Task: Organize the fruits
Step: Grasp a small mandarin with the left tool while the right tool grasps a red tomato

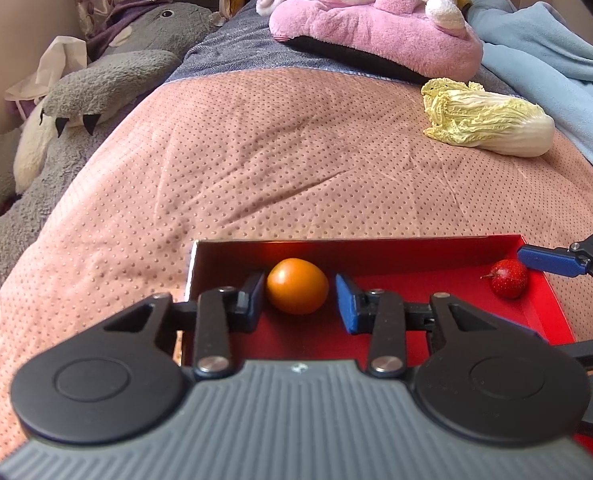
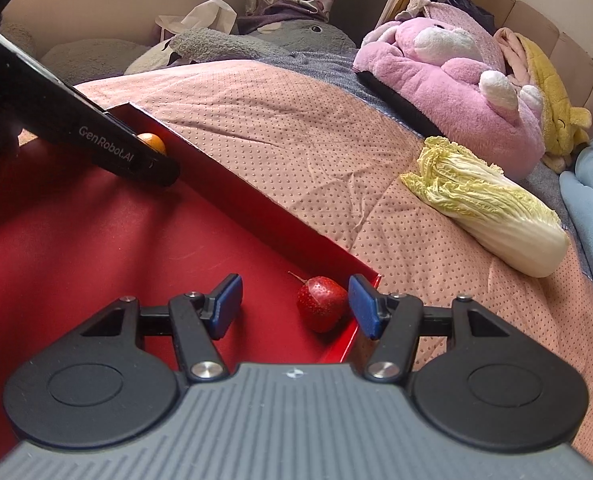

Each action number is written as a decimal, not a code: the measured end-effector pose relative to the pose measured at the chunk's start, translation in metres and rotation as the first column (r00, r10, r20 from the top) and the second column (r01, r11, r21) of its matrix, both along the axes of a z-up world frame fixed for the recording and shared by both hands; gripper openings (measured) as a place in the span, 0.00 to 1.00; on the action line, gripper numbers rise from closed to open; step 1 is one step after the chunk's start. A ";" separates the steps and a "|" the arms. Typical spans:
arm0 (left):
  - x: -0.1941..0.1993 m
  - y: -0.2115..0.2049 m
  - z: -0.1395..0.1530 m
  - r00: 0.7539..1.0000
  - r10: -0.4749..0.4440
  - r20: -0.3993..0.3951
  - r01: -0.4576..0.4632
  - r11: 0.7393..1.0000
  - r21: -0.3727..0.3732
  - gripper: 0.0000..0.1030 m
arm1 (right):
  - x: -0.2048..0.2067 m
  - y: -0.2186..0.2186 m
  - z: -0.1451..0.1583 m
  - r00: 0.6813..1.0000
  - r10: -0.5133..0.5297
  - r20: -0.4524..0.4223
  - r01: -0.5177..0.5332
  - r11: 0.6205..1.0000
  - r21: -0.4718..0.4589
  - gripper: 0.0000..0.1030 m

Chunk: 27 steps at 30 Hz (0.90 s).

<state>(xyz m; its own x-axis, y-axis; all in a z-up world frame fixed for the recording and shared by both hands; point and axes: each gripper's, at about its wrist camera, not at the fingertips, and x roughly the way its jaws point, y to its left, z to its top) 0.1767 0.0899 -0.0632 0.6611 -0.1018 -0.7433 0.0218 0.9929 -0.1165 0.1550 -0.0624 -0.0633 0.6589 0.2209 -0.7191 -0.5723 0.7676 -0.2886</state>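
Observation:
A red tray (image 1: 376,242) lies on the pink quilt. In its far left corner sits a small orange fruit (image 1: 297,286), between the fingers of my left gripper (image 1: 300,296). The left pad is against it and a thin gap shows at the blue right pad (image 1: 346,302), so the gripper is open. In the right wrist view a red strawberry (image 2: 321,303) lies in the tray's (image 2: 256,208) far right corner. My right gripper (image 2: 294,306) is open around it, with the berry close to the right pad and wide room on its left. The orange fruit (image 2: 152,142) peeks out behind the left gripper's body (image 2: 128,156).
A napa cabbage (image 1: 492,120) (image 2: 492,208) lies on the quilt beyond the tray to the right. Pink (image 1: 376,20) and grey (image 1: 116,72) plush toys sit at the far end. A blue blanket (image 1: 556,64) is at the right edge.

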 end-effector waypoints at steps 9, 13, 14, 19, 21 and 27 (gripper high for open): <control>0.001 0.001 0.000 0.999 -0.045 -0.001 0.045 0.999 -0.003 0.36 | 0.010 0.000 0.000 0.998 0.060 -0.010 -0.060 0.996 -0.059 0.54; 0.001 -0.001 0.000 0.999 -0.049 0.002 0.049 0.999 0.013 0.35 | 0.013 -0.002 0.000 0.998 0.056 -0.012 -0.057 0.996 -0.070 0.41; 0.001 -0.002 0.001 0.999 -0.048 0.003 0.048 0.999 0.016 0.35 | 0.012 -0.004 0.002 0.999 0.050 -0.005 -0.050 0.996 -0.069 0.38; 0.000 -0.001 0.002 0.999 -0.042 -0.002 0.042 0.999 0.017 0.35 | 0.012 -0.020 0.012 0.998 0.009 -0.070 -0.006 0.998 0.055 0.34; 0.000 0.000 0.002 0.999 -0.039 -0.005 0.040 0.999 0.014 0.35 | 0.010 -0.025 0.014 0.995 -0.001 -0.100 0.011 0.995 0.095 0.34; -0.001 0.001 0.002 0.999 -0.042 -0.010 0.042 0.999 0.010 0.35 | 0.009 -0.035 0.018 0.981 -0.001 -0.195 0.034 0.986 0.164 0.34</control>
